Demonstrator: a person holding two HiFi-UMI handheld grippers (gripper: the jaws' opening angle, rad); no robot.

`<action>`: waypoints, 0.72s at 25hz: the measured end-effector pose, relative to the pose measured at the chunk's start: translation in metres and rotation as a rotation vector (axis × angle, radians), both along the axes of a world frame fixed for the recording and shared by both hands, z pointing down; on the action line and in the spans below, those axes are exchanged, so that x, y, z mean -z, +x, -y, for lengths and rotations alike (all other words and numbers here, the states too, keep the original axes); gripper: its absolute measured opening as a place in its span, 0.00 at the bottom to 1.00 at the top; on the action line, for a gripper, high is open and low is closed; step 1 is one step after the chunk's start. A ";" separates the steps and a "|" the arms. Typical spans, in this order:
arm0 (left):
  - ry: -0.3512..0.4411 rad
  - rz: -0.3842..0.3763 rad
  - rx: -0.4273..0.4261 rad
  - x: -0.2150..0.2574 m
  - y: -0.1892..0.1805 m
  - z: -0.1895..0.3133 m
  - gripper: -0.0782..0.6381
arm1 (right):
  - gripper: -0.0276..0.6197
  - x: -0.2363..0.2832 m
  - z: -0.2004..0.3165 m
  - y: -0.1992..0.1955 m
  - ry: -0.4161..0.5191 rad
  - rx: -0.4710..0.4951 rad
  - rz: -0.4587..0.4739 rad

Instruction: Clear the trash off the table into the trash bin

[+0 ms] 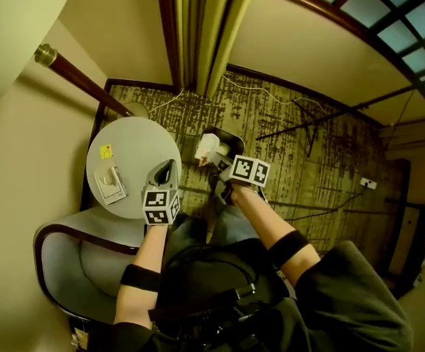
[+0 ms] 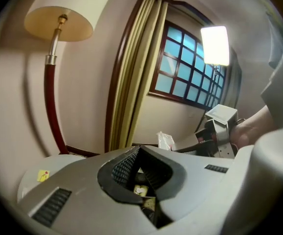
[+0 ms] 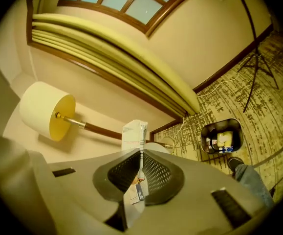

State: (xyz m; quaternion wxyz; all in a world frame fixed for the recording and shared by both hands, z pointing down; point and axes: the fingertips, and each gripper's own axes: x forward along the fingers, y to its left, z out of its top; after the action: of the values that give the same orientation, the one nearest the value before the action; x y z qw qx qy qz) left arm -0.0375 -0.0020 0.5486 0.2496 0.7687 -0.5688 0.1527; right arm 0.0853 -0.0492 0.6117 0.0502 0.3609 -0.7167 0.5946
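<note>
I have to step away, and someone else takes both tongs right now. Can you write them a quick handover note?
Left tongs: shut, nothing plainly held, over the near edge of the round table.
Right tongs: shut on a white packet, held up near the bin on the floor.
Done: some trash is already in the bin.
Left: drop the white packet in, then fetch the yellow scrap and the pale wrapper from the table.
</note>
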 end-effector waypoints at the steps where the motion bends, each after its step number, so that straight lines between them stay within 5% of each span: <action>1: -0.002 -0.004 -0.031 0.000 0.012 0.005 0.11 | 0.09 -0.006 0.000 0.014 -0.009 -0.035 -0.002; 9: -0.044 0.009 -0.165 -0.025 0.070 0.029 0.11 | 0.09 -0.053 -0.005 0.068 -0.089 -0.172 -0.017; 18: -0.123 -0.020 -0.220 -0.108 0.108 0.049 0.11 | 0.09 -0.140 0.021 0.084 -0.132 -0.152 -0.087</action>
State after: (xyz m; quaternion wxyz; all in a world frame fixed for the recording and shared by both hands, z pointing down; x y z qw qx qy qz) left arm 0.0707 -0.0507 0.6571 0.2837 0.8113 -0.4679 0.2060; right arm 0.1688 -0.0699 0.7516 0.0597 0.4359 -0.6436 0.6263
